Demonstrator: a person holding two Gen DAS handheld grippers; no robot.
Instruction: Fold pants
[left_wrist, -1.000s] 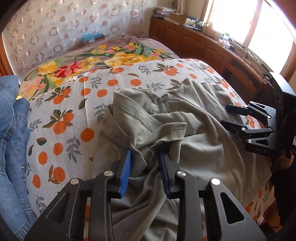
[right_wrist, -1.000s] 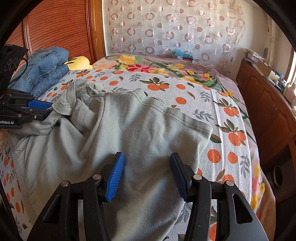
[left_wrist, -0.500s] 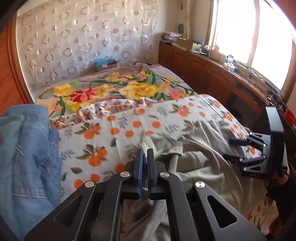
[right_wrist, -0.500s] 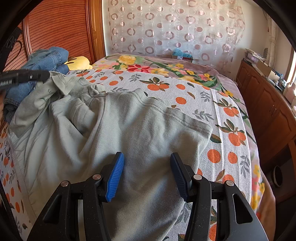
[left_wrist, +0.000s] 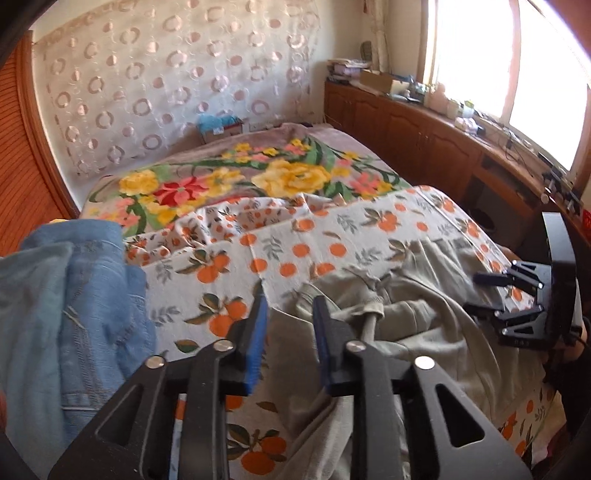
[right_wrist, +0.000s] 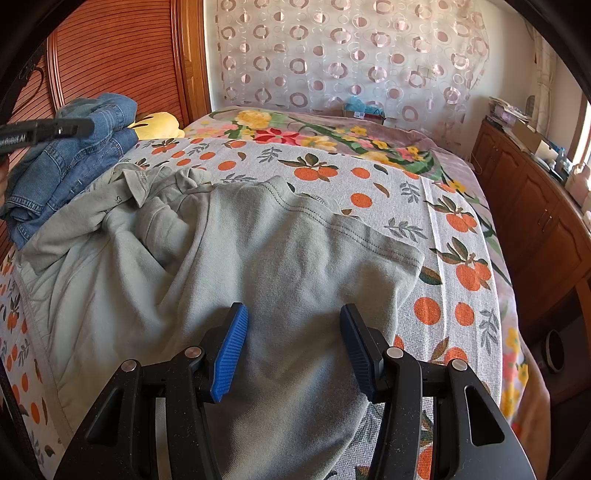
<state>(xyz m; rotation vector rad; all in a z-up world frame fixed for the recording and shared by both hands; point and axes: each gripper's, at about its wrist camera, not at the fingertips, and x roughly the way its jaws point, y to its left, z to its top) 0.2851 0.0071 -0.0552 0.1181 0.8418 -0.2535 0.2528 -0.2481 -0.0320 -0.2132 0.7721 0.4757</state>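
On the bed (right_wrist: 436, 206), the pants (right_wrist: 258, 258) lie rumpled under both grippers: the left gripper (left_wrist: 288, 306), just opened, hangs empty above them, the right gripper (right_wrist: 291, 325) spread over the near cloth.

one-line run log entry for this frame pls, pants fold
stage: early, pants rumpled on bed | left gripper: just opened, empty above cloth | right gripper: open over pants | jeans piled aside

Sunlight floods through a bright window (left_wrist: 517, 74) above a long run of wooden cabinets (right_wrist: 532, 192), a circle-patterned curtain (right_wrist: 332, 55) covers the far wall, and a ribbed wooden headboard (right_wrist: 110, 51) backs the bed (left_wrist: 258, 181).
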